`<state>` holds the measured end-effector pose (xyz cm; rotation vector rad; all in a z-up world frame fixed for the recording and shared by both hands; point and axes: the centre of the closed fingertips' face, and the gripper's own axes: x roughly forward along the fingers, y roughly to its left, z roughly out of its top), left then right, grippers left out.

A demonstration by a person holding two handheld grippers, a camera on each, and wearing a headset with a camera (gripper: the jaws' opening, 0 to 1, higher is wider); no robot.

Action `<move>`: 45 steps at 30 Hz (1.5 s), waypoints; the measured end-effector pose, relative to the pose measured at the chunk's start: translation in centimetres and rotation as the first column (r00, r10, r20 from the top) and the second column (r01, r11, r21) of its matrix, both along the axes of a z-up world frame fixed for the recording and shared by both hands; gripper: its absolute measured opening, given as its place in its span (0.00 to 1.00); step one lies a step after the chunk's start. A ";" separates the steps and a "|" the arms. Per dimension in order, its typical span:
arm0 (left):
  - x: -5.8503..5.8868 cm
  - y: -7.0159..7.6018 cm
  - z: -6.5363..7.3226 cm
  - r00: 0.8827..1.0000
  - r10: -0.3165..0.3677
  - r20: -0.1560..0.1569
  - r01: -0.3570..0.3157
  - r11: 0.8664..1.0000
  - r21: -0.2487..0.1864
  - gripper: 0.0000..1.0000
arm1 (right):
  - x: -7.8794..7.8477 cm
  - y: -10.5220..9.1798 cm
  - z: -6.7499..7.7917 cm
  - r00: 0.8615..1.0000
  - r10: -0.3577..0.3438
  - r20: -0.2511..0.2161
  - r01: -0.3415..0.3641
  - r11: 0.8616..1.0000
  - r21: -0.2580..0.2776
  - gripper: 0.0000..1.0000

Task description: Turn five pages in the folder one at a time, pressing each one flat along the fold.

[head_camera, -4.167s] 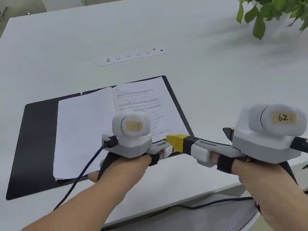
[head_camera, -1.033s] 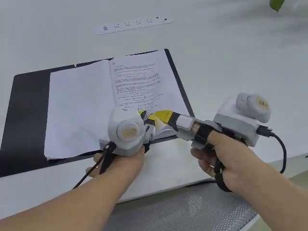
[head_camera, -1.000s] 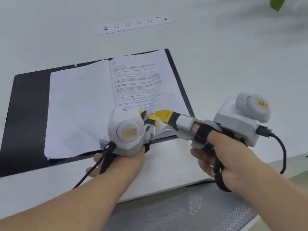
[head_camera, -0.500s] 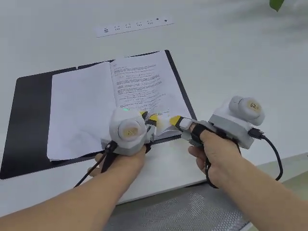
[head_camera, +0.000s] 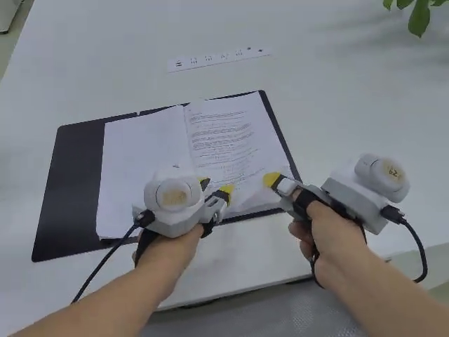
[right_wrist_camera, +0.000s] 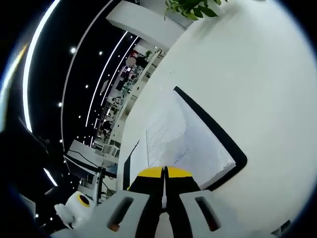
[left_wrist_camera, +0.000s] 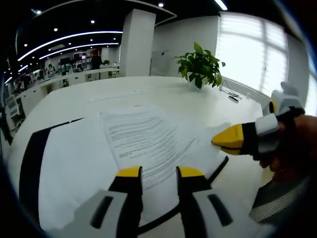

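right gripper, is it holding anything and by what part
Cannot tell: the right gripper is shut at the lower right corner of the printed page, but no pinched sheet is clear. The left gripper is open, holding nothing.

From the head we look forward and down over the white table (head_camera: 337, 84) from its near edge. The open folder (head_camera: 70, 196) lies mid-picture, close below us, and the power strip (head_camera: 217, 60) lies beyond it. Our left gripper view sits low at the folder's near edge and faces along the printed page (left_wrist_camera: 143, 139) toward the plant (left_wrist_camera: 200, 64) and the windows. The right gripper (left_wrist_camera: 220, 141) enters that view from the right. Our right gripper view is rolled hard, so the table stands tilted. It looks from near the folder's near right corner back across the pages. All three views share the printed right-hand page and the plant.
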<state>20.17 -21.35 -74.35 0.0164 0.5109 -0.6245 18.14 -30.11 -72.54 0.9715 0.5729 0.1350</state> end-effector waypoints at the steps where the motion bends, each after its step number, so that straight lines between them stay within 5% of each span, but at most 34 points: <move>1: 0.0 0.5 0.4 1.000 0.004 0.009 -0.004 1.000 -0.005 0.28 | 0.1 0.2 0.3 1.000 0.007 0.015 -0.006 1.000 -0.007 0.00; 12: -0.1 6.8 5.1 0.991 0.062 0.117 -0.059 0.998 -0.032 0.31 | 0.9 5.9 4.6 0.976 0.143 0.162 -0.123 0.984 -0.128 0.00; 19: -0.6 10.2 6.3 0.984 0.096 0.150 -0.090 0.995 -0.045 0.30 | 1.0 9.1 5.4 0.966 0.182 0.184 -0.155 0.976 -0.152 0.00; 30: -0.7 15.2 8.1 0.970 0.160 0.184 -0.149 0.986 -0.072 0.30 | 1.0 14.3 5.4 0.942 0.279 0.188 -0.235 0.945 -0.227 0.00; 36: -0.5 16.9 8.7 0.964 0.180 0.195 -0.167 0.982 -0.083 0.29 | 0.7 17.1 4.7 0.924 0.343 0.171 -0.289 0.917 -0.276 0.00; 45: -0.3 19.1 8.2 0.962 0.196 0.188 -0.181 0.979 -0.091 0.28 | 0.0 21.5 2.3 0.888 0.445 0.113 -0.382 0.854 -0.354 0.00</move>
